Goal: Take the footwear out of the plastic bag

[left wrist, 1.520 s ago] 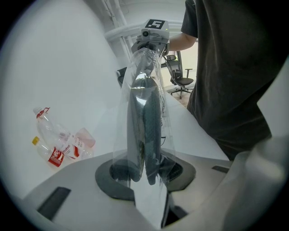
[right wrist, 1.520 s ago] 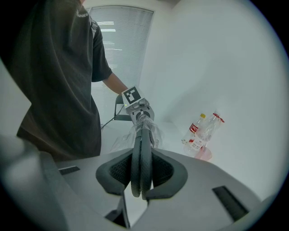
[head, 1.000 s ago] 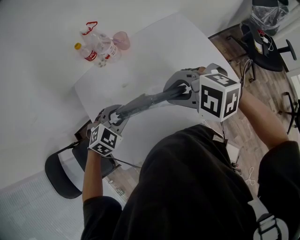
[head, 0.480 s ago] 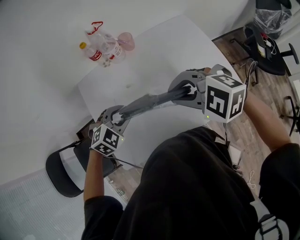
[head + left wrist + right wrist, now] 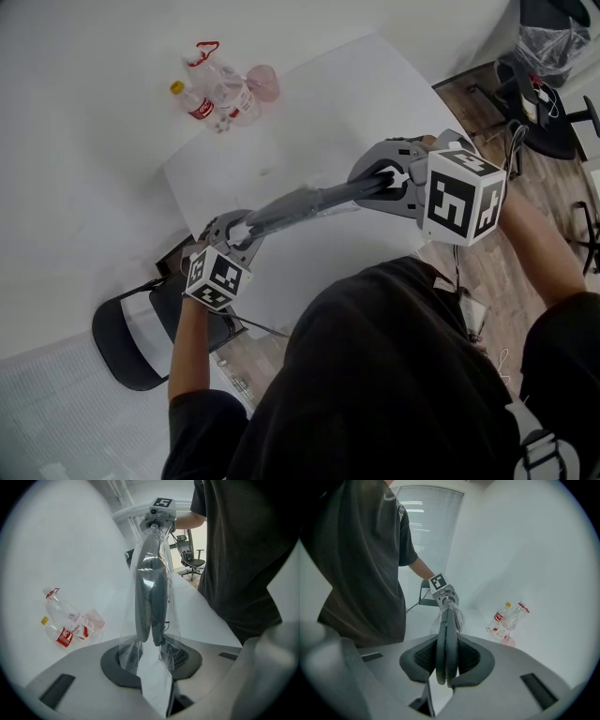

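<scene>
A pair of dark grey footwear (image 5: 305,200) in a clear plastic bag (image 5: 140,634) hangs stretched between my two grippers above the white table (image 5: 319,94). My left gripper (image 5: 246,228) is shut on the bag's flat end (image 5: 154,686). The footwear (image 5: 151,599) starts just beyond the left jaws, inside the bag. My right gripper (image 5: 373,181) is shut on the other end of the footwear (image 5: 446,653), whose two grey soles stand pressed together between its pads. In the right gripper view the bag (image 5: 458,616) shows around the far end, near the left gripper (image 5: 443,592).
Several clear plastic bottles (image 5: 217,89) lie at the table's far left corner. A black chair (image 5: 131,337) stands at the table's near left side. Office chairs (image 5: 548,103) stand on the wooden floor at the right.
Both grippers keep their grip, and the bag stays stretched between them. In the picture they sit slightly further right; the bottles shifted the same way.
</scene>
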The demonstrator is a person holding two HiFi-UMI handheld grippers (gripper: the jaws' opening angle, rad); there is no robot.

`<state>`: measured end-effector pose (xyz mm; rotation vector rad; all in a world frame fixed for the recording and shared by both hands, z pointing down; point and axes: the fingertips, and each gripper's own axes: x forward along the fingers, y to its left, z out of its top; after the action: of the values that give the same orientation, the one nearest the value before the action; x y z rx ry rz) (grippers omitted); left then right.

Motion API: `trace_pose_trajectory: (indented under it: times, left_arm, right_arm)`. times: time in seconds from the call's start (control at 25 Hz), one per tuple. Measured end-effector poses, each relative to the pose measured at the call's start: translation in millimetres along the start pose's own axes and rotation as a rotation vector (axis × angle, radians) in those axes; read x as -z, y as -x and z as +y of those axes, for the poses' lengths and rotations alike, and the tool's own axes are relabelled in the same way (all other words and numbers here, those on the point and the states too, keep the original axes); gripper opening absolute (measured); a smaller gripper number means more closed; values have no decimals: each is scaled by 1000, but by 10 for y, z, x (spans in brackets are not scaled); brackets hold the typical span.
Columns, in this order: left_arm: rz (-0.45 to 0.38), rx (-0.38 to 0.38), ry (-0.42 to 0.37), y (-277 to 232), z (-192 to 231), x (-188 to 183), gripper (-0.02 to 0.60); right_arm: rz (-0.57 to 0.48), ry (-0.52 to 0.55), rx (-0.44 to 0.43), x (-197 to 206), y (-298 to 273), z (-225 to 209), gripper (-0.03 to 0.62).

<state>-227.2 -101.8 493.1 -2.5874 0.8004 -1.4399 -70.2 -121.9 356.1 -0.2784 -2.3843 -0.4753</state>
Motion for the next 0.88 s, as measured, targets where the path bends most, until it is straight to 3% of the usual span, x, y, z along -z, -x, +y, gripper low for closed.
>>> trace_pose_trajectory:
  times: [0.28, 0.4, 0.88]
  left_arm:
    - [10, -9, 9, 31, 30, -1, 117]
    - [29, -35, 4, 59, 71, 34, 58]
    - [18, -44, 34, 38, 82, 117, 28]
  right_arm:
    - [0, 7, -3, -18, 83, -36, 75]
    - [-8, -4, 4, -14, 167, -81, 75]
    - [-5, 3, 17, -8, 175, -92, 75]
